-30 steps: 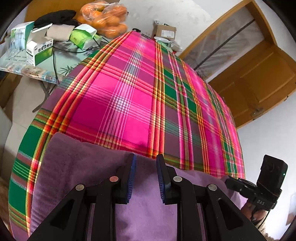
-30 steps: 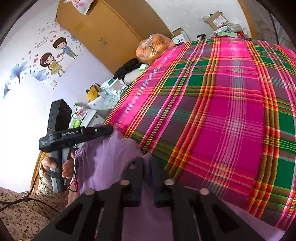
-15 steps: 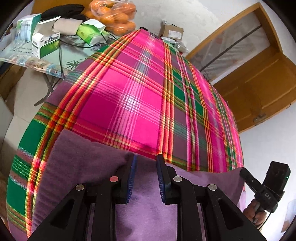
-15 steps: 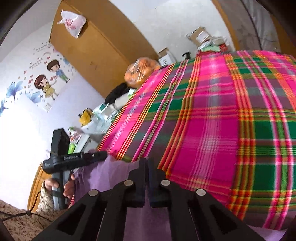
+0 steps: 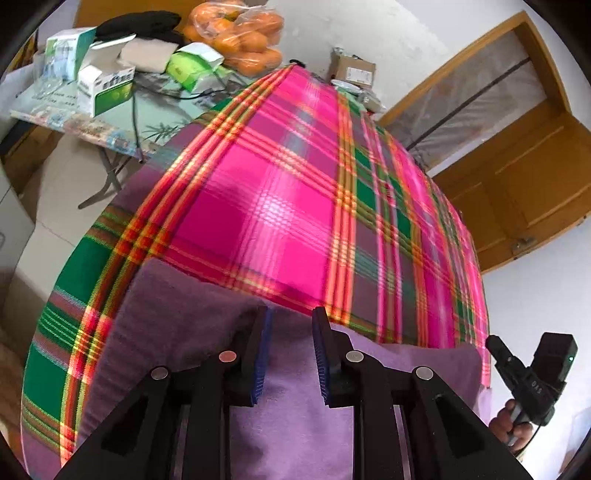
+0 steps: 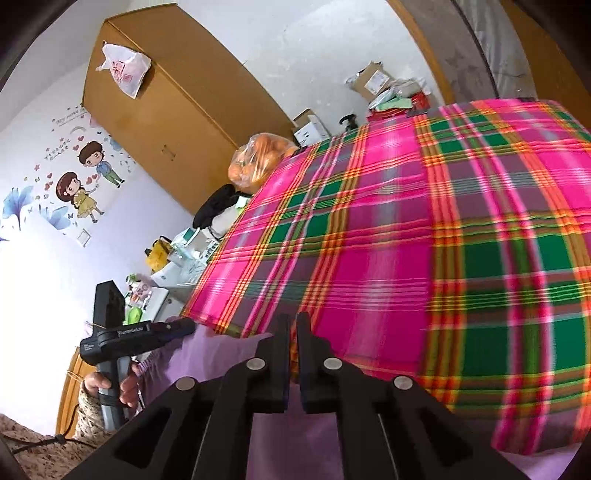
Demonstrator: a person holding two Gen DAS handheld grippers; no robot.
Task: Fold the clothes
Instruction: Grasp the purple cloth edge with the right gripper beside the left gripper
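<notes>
At the far left of the left wrist view a cluttered side table carries green-and-white boxes and a bag of oranges. A pink, green and orange plaid sheet covers the bed, and the purple garment lies along its near edge. The left gripper hovers just over that cloth, its blue-padded jaws parted with a plain gap — nothing between them. Further right, the right gripper is clenched on the purple garment, jaws drawn nearly together with a fold of fabric pinched at the bed's near edge. A wooden door stands at the far right — beyond the bed.
</notes>
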